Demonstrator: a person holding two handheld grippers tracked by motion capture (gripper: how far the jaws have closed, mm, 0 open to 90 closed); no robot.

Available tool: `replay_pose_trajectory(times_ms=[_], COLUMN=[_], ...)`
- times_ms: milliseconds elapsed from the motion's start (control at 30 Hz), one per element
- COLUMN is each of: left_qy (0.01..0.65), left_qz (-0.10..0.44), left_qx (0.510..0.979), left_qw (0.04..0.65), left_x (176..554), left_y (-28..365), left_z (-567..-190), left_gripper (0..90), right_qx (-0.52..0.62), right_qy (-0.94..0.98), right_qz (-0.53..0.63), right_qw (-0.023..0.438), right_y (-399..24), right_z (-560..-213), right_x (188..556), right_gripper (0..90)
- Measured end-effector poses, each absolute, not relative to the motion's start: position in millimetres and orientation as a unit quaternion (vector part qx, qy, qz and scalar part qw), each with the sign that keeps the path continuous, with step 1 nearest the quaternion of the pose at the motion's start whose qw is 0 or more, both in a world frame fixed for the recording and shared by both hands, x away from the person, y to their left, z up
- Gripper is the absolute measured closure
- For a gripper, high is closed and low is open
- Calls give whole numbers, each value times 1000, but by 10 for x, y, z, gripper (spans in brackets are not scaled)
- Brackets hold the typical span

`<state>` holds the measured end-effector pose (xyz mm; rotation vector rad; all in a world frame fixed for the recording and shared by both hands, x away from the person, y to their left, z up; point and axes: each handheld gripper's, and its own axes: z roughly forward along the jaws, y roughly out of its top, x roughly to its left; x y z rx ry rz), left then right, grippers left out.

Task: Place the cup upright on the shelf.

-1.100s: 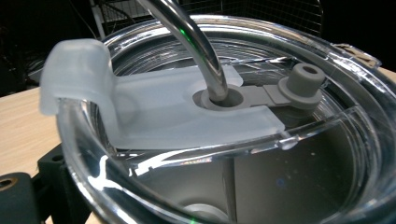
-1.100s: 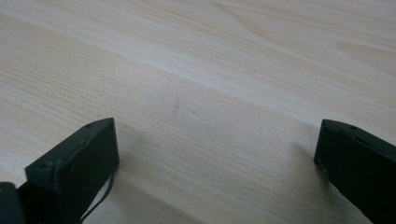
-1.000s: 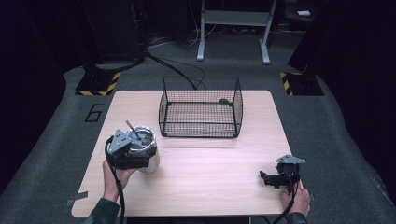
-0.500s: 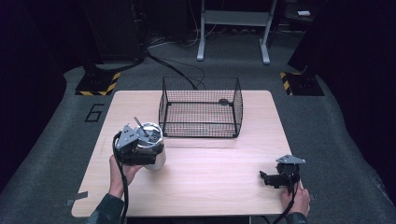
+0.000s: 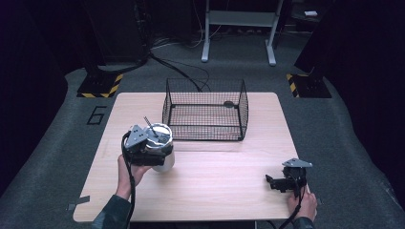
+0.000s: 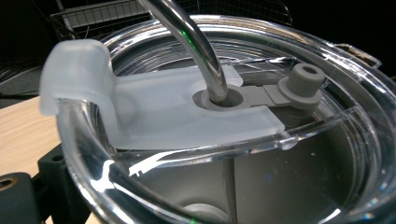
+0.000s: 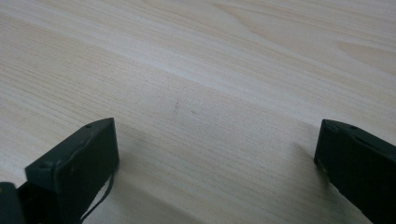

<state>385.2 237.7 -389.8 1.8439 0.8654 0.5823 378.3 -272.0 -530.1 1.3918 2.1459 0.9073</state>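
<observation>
A steel tumbler (image 5: 165, 162) with a clear lid (image 6: 187, 116) and a metal straw (image 6: 196, 42) stands upright at the table's left, just in front of the black wire basket (image 5: 205, 109). My left gripper (image 5: 152, 153) is shut around its upper body from the near-left side. In the left gripper view the lid sits very close to the camera, and one black finger (image 6: 51, 186) shows at the lower left beside the cup. My right gripper (image 5: 273, 182) rests low at the table's near right, open, with bare wood between its fingers (image 7: 74, 163).
The light wooden table (image 5: 229, 191) sits on a dark floor. A small dark object (image 5: 228, 103) lies at the basket's back right. A white stand (image 5: 239, 28) and cables are beyond the table.
My left gripper has carried the tumbler to the right and slightly away, closer to the basket's front left corner. The right gripper has stayed put.
</observation>
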Motion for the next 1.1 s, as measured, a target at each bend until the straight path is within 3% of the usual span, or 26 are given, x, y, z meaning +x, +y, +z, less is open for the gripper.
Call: replay_pose_trajectory(times_ms=[1100], left_qy=[326], left_qz=[224], left_qx=[765], left_qw=[508], left_x=[4087], left_y=[2041], left_z=[-3635], left_gripper=[34], right_qx=[501], right_qy=[773], right_qz=[326], right_qw=[212], right_y=[-2721], right_z=[-5301], right_x=[3784], right_gripper=[0])
